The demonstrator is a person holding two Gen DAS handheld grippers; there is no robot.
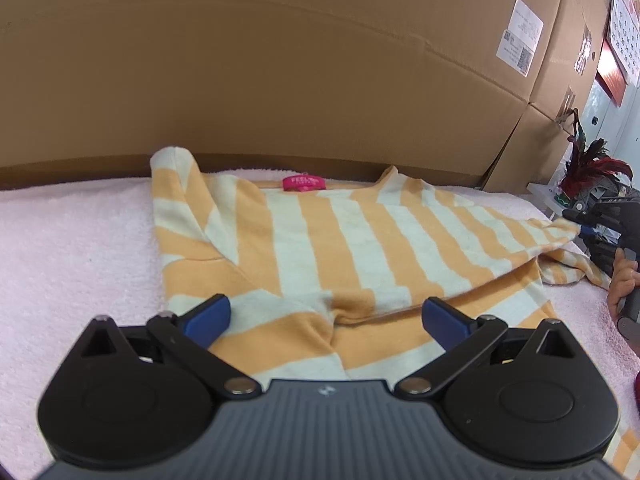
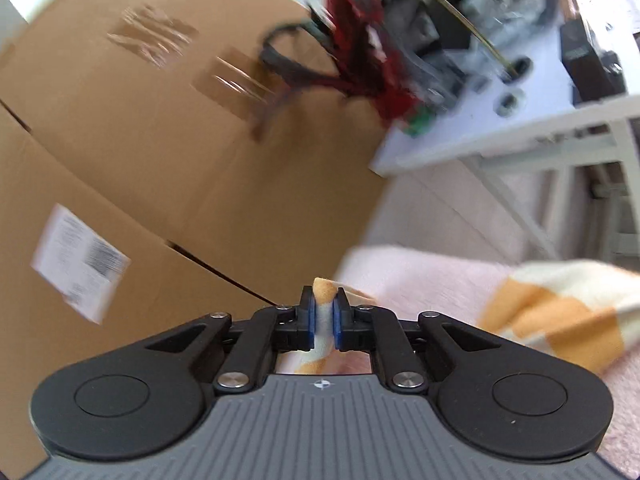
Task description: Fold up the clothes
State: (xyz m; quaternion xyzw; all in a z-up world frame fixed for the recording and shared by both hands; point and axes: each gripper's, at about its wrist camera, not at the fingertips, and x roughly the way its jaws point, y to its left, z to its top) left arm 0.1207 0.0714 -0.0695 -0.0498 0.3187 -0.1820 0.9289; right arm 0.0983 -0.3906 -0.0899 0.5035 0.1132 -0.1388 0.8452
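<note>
Orange-and-cream striped knit garment (image 1: 320, 248) lies spread on the pale pink fleecy blanket (image 1: 72, 248), pink neck label toward the brown cardboard boxes (image 1: 280, 60). Left gripper (image 1: 326, 316) hovers over the near hem, its 2 blue-padded fingers (image 1: 210, 314) spread wide, holding nothing. Right gripper (image 2: 324, 320) pinches a garment edge, lifted at the right side beside a white table (image 2: 540, 120).

Big brown cardboard boxes (image 1: 280, 72) stand like a wall just ahead of my left gripper. One has a white paper label (image 1: 519, 36) stuck on it. Under my gripper is a soft pink towel (image 1: 72, 248). Off to my right stands a white table (image 2: 520, 120) with blurry things piled on top.
</note>
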